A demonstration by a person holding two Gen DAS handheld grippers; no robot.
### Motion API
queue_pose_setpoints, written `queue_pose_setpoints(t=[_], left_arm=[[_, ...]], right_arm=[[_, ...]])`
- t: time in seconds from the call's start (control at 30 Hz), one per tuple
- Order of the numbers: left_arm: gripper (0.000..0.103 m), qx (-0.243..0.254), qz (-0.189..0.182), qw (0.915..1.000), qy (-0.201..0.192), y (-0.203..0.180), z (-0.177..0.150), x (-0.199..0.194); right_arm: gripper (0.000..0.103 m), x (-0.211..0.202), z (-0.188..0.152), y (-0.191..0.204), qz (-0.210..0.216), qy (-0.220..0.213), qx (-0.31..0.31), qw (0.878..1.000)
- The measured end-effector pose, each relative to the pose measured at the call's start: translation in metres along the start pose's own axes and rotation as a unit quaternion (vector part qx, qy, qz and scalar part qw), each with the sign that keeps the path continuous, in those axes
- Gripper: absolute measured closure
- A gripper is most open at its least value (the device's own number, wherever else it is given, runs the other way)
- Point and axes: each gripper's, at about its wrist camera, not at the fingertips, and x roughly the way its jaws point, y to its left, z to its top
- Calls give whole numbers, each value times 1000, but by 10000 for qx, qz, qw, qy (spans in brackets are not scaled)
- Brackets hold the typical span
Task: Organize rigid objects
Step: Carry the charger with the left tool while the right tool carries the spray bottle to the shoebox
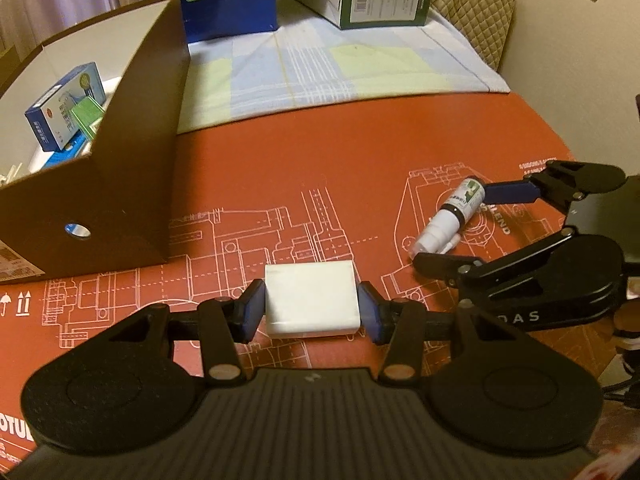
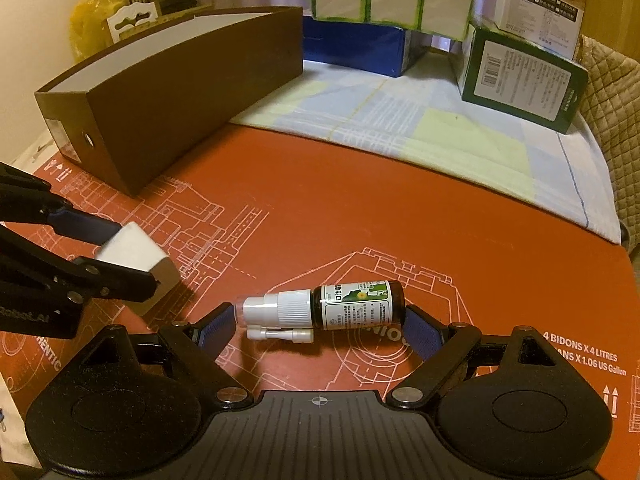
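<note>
Left gripper: clenched on the white block, just above the mat, at the bench's near edge.
Right gripper: released, jaws wide around the spray bottle, which lay on its side mid-mat; pads seemed not to touch it.
Bin: brown, at the left edge, already holding small cartons.
Risk: the round bottle could roll or squirt out if the pads closed off-centre; the block could clip the bin wall going in.
Count: one block, one bottle, one bin, two grippers.
</note>
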Motion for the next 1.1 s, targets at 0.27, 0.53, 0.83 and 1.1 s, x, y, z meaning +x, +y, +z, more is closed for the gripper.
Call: queue_pose_setpoints(t=[0.27, 0.53, 0.83, 1.1], left_arm=[[58, -40, -27, 9998, -216, 6, 3, -17], [58, -121, -16, 9990, -427, 15, 9, -32], [58, -183, -11, 9968, -774, 29, 18, -60], [58, -290, 82, 9942, -1034, 54, 27, -80]], right_arm=[[17, -5, 7, 5, -59, -97, 22, 9999], [17, -15, 22, 12, -46, -295, 19, 9996], [17, -31, 47, 27, 70, -608, -48, 9981], [17, -37, 70, 46, 175, -827, -148, 9963]])
